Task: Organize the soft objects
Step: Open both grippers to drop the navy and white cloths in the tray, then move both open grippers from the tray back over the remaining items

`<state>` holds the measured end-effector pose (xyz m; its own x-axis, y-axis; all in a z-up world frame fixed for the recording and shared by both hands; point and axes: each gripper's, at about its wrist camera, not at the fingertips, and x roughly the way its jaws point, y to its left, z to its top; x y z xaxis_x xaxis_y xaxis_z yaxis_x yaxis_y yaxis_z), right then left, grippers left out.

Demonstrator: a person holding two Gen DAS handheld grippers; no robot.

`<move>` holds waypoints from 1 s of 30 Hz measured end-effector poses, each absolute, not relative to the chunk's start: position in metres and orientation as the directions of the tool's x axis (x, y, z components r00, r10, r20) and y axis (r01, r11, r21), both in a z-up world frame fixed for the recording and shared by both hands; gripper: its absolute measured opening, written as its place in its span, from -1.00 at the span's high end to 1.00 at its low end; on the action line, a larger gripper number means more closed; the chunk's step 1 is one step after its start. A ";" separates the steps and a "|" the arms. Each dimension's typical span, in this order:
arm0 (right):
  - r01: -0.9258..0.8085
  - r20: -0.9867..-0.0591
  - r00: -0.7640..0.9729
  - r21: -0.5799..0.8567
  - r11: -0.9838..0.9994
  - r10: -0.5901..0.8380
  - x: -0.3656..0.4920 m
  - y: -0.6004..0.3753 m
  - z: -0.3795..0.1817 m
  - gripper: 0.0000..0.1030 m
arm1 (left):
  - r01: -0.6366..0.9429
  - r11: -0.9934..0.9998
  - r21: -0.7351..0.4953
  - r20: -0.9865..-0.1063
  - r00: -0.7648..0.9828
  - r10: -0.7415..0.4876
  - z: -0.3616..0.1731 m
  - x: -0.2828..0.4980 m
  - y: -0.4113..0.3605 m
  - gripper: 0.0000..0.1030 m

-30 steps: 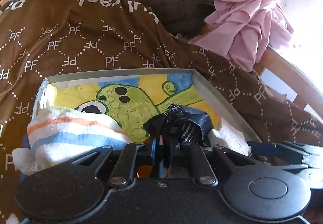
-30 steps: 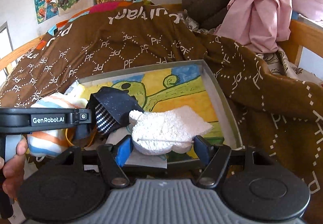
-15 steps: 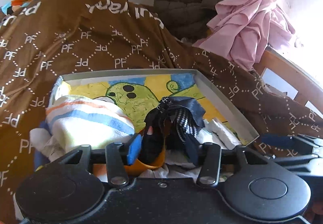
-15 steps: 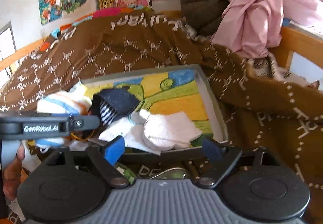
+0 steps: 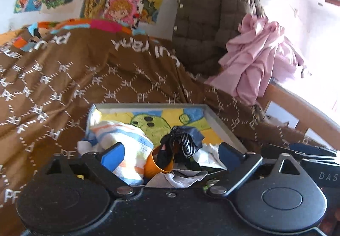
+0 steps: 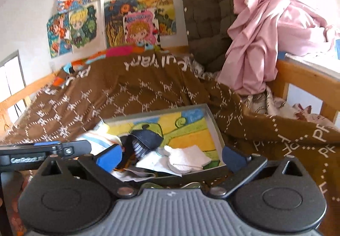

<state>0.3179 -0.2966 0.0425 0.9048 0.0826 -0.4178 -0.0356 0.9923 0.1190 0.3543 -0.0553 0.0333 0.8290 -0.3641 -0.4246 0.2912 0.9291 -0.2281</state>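
Bedroom w/ cartoon posters (image 6: 138, 25) on the wall, bed covered by a brown blanket (image 5: 63, 87) printed w/ white letters; a dark quilted jacket (image 5: 210, 30) and pink cloth (image 5: 261, 61) are heaped at the far right by the wooden bed rail (image 6: 301, 78). On the blanket sits a shallow grey tray (image 5: 221, 125), its floor a green/yellow/blue drawing. Inside, at the near end: striped towel (image 5: 129, 140) on the left, dark striped fabric bundle (image 5: 184, 140) in the middle w/ one end tucked into an orange cup (image 5: 157, 166), white fluffy cloth (image 6: 187, 157) to the right. The near edge of the tray and the bottoms of these items are hidden behind the gripper bodies; crumpled white stuff beneath is hard to ID. Left gripper (image 5: 171, 153) has jaws wide apart, holding nothing, just short of the pile. Right gripper (image 6: 172, 156) likewise spread, empty, framing the white cloth. Each gripper pokes into the other's view at the edge, mostly cut off
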 end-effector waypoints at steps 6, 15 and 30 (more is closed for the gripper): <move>-0.044 -0.367 0.925 0.149 0.988 0.097 0.278 -0.295 0.059 -1.00 | 0.274 0.935 -0.225 -0.379 0.860 -0.343 0.057 0.309 -0.042 -0.98; -0.072 -0.299 0.947 0.148 0.986 0.114 0.218 -0.286 0.080 -1.00 | 0.262 0.941 -0.216 -0.343 0.882 -0.324 0.073 0.234 -0.028 -0.98; -0.098 -0.325 0.938 0.094 0.991 0.124 0.138 -0.252 0.077 -1.00 | 0.186 0.964 -0.192 -0.338 0.909 -0.243 0.072 0.136 -0.003 -0.98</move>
